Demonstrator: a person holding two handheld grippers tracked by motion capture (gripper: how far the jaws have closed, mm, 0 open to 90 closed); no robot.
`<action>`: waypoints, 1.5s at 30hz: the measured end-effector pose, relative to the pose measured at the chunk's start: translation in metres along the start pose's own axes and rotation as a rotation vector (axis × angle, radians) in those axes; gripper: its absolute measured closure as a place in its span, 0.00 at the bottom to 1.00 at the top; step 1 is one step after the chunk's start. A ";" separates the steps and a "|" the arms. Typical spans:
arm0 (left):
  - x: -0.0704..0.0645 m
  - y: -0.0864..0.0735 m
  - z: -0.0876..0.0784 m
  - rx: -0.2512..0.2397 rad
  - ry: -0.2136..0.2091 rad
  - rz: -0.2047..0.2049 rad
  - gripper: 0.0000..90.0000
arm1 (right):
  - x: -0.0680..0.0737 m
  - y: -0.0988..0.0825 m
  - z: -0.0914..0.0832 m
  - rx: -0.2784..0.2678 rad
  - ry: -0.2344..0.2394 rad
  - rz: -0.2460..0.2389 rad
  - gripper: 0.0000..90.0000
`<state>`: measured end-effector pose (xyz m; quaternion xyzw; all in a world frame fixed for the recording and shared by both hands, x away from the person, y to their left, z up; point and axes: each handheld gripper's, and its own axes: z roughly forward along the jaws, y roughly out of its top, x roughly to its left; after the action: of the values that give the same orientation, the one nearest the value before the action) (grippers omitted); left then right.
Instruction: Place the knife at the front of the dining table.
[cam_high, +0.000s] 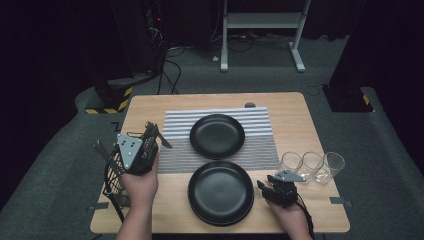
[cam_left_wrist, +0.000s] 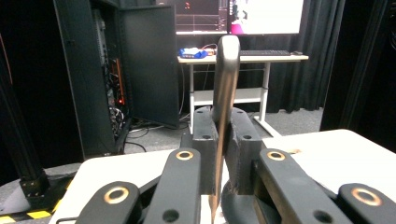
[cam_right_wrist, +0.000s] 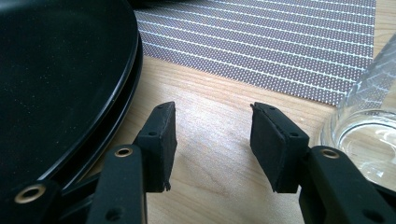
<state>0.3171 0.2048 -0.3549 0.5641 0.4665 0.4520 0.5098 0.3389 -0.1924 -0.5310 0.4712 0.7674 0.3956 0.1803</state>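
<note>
My left gripper (cam_high: 149, 132) is at the table's left side, held up off the surface, and is shut on a metal piece of cutlery (cam_high: 163, 141). In the left gripper view that cutlery (cam_left_wrist: 225, 79) stands upright, pinched between the jaws of the gripper (cam_left_wrist: 223, 140), with its rounded end on top. My right gripper (cam_high: 265, 183) rests low at the front right, open, between the stacked black plates (cam_high: 220, 192) and the glasses (cam_high: 310, 164). The right gripper view shows bare wood between its open jaws (cam_right_wrist: 212, 126), the plate stack (cam_right_wrist: 60, 70) on their left and a glass (cam_right_wrist: 369, 116) on their right.
A striped placemat (cam_high: 260, 150) lies mid-table with one black plate (cam_high: 217, 136) on it. A black wire basket (cam_high: 112, 172) with cutlery stands at the left edge. Three clear glasses stand in a row at the right. Beyond the table are a desk frame and cables on the floor.
</note>
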 end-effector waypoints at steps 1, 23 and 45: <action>-0.001 0.001 0.001 -0.003 -0.001 0.004 0.92 | 0.000 0.000 0.000 0.002 -0.001 -0.002 0.56; -0.011 0.001 0.015 0.033 0.001 0.028 0.92 | 0.001 0.001 0.002 0.008 0.007 -0.018 0.56; -0.028 -0.034 0.030 0.131 -0.028 0.040 0.92 | 0.001 0.002 0.003 0.009 0.011 -0.021 0.56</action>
<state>0.3405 0.1744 -0.3919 0.6118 0.4765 0.4225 0.4692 0.3414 -0.1902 -0.5313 0.4618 0.7750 0.3929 0.1778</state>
